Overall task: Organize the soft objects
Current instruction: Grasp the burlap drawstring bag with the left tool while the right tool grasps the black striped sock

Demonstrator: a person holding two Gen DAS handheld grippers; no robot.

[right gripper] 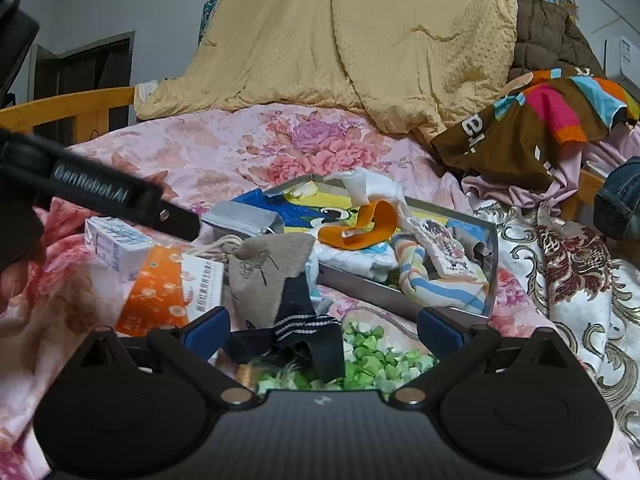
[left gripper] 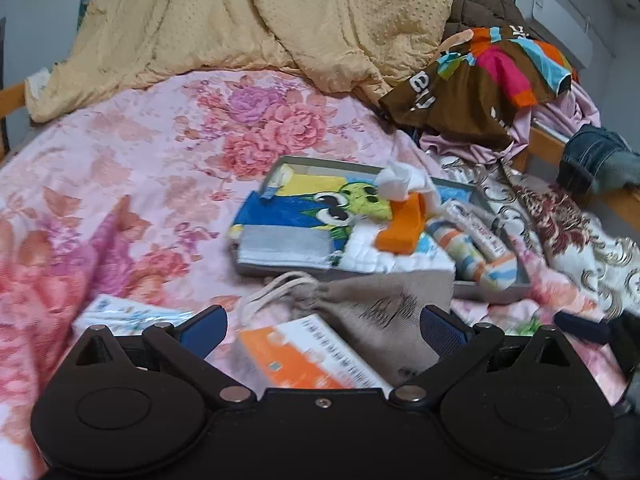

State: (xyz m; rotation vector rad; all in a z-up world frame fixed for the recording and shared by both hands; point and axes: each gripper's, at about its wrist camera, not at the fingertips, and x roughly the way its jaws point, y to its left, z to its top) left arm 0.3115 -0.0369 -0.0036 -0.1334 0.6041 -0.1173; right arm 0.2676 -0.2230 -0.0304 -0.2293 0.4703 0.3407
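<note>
A grey tray [left gripper: 494, 294] [right gripper: 494, 248] lies on the floral bedspread and holds a cartoon cloth [left gripper: 316, 208], an orange band [left gripper: 402, 226] [right gripper: 360, 226], a striped sock [left gripper: 476, 258] [right gripper: 436, 288] and white fabric. My left gripper [left gripper: 322, 330] is open above a grey drawstring pouch [left gripper: 384, 300] [right gripper: 268, 270] and an orange box [left gripper: 304, 356] [right gripper: 160, 292], holding nothing. My right gripper [right gripper: 322, 330] is open over a dark striped sock [right gripper: 292, 336], with nothing between the jaws. The left gripper's black body [right gripper: 100, 196] shows in the right wrist view.
A yellow quilt [left gripper: 260, 24] is piled at the back. Brown multicoloured clothing [left gripper: 480, 84] and jeans [left gripper: 600, 164] lie to the right. A white carton [right gripper: 116, 248] and a bag of green paper stars [right gripper: 372, 356] sit near the grippers. A wooden bed rail [right gripper: 68, 110] runs along the left.
</note>
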